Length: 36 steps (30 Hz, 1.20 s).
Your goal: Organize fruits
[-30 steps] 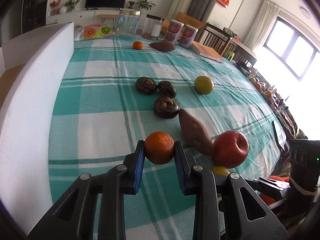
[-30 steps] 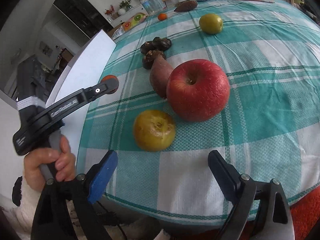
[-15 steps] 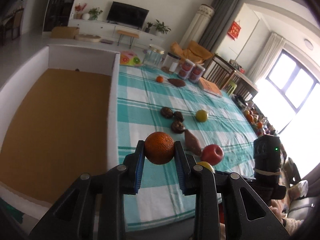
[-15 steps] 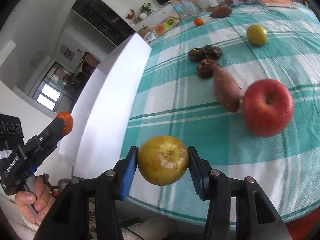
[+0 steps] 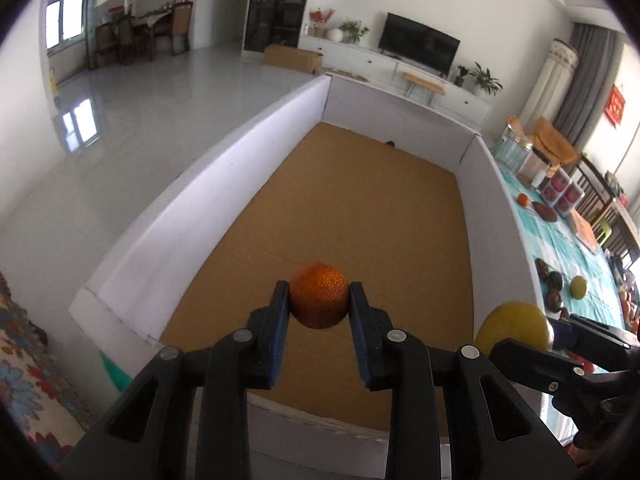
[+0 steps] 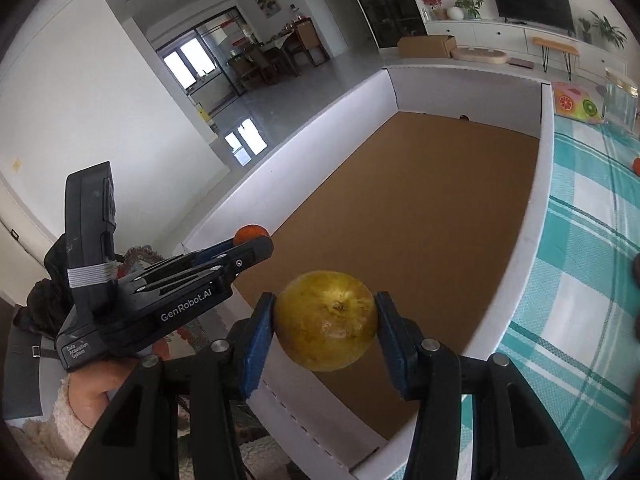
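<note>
The orange point(image 5: 318, 301) is pinched across its middle by the left gripper point(image 5: 319, 308) and the yellow fruit point(image 6: 326, 321) by the right gripper point(image 6: 325, 330) (both judged light, firm, apt to roll).

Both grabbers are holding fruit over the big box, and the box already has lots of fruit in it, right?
Not quite. The left gripper does hold an orange and the right gripper a yellow fruit over the box. But the box has no fruit in it yet: both wrist views show only its bare brown floor.
</note>
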Each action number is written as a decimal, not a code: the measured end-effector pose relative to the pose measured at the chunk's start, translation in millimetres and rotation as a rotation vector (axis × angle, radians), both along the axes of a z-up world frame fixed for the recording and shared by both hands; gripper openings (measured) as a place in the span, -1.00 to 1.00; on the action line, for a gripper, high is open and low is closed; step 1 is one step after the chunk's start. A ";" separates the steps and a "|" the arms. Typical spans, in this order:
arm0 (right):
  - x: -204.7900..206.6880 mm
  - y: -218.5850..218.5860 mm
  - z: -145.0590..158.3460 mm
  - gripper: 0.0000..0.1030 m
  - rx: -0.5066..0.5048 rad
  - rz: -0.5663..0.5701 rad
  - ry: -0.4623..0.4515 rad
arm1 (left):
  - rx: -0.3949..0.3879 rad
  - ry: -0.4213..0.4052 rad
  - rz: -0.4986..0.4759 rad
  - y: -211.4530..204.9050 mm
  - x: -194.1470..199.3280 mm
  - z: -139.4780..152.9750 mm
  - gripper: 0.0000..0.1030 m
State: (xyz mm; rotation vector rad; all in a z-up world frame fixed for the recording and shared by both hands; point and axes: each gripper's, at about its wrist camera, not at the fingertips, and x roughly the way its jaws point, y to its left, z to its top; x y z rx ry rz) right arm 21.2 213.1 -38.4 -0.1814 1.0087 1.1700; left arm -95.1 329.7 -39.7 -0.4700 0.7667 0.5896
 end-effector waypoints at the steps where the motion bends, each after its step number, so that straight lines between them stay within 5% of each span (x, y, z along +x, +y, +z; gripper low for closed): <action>1: 0.6 4.9 -3.7 -0.03 -0.011 0.000 -0.008 | -0.002 0.005 0.002 0.4 2.2 -2.3 -0.40; 5: 4.1 9.9 -7.6 -0.01 -0.018 -0.026 -0.016 | -0.004 0.018 -0.008 -4.2 15.5 -9.0 -0.23; 7: 7.6 -3.1 -1.2 0.08 0.001 -0.053 -0.014 | 0.009 0.016 -0.007 -8.5 17.0 -7.6 0.25; 9: 15.8 -19.7 4.2 0.23 0.027 -0.098 -0.004 | 0.013 -0.007 0.001 -14.0 18.3 -3.9 0.54; 14: 32.6 -87.3 19.8 0.58 0.047 -0.225 -0.010 | -0.011 -0.096 -0.093 -44.6 27.6 13.3 0.54; 19: 39.5 -191.7 35.5 0.81 0.005 -0.410 -0.038 | -0.060 -0.169 -0.328 -108.4 54.5 28.0 0.60; 26: 55.1 -356.0 35.9 0.99 -0.138 -0.830 -0.228 | -0.213 -0.140 -0.592 -200.6 112.2 12.1 0.63; 30: 90.6 -428.7 0.0 0.99 -0.316 -1.075 -0.267 | -0.148 -0.073 -0.634 -237.9 141.5 -13.5 0.63; 36: 120.8 -477.4 -41.9 0.99 -0.335 -1.141 -0.151 | -0.023 0.030 -0.610 -251.1 179.6 -58.9 0.63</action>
